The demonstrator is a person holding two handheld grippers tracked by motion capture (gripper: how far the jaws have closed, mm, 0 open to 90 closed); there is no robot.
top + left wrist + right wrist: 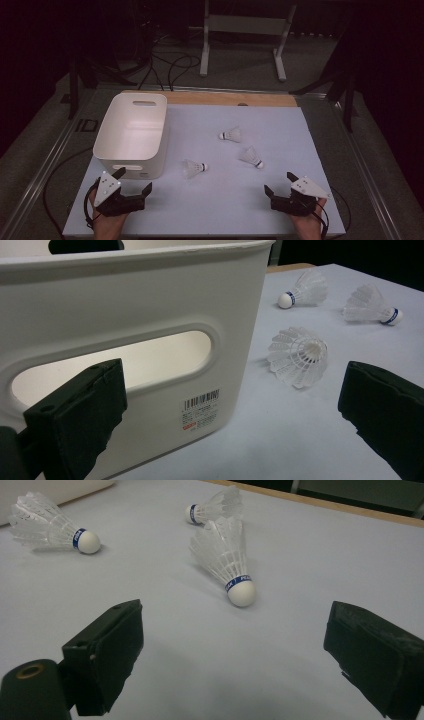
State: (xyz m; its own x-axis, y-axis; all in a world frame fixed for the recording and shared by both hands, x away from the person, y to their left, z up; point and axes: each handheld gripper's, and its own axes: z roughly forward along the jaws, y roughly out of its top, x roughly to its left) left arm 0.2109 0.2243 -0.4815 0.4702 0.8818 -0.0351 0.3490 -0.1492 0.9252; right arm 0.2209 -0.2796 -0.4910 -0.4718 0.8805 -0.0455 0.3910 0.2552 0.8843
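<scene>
Table (210,210): pale blue-grey sheet over a wooden board, lit from above, dark surround. White bin (131,135): plastic, rectangular, slotted handles, far-left part of the sheet, open top up, nothing visible inside; near wall with handle slot and barcode label close in front of the left gripper's camera (150,330). Left gripper (134,186): black, held low at the near-left edge just in front of the bin's near wall, jaws spread wide, nothing between them, touching neither bin nor shuttlecock. Right gripper (280,184): black, held low at the near-right edge, jaws standing at full spread, empty, clear of everything. Three white shuttlecocks, all on their sides, well apart from one another: left shuttlecock (193,168) just beside the bin's near right corner, cork toward the right; right shuttlecock (251,157) nearest the right gripper, cork toward it (241,591); far shuttlecock (230,134) beyond both, cork toward the left. Step in hand, judged: first pick, probably the right shuttlecock with the right gripper. Handling advice: approach low and straight, jaws either side of the cork or the blue band rather than the feather skirt; close gently, since feathers crush and a light piece skids away if nudged; lift clear, carry over the bin's rim before release.
</scene>
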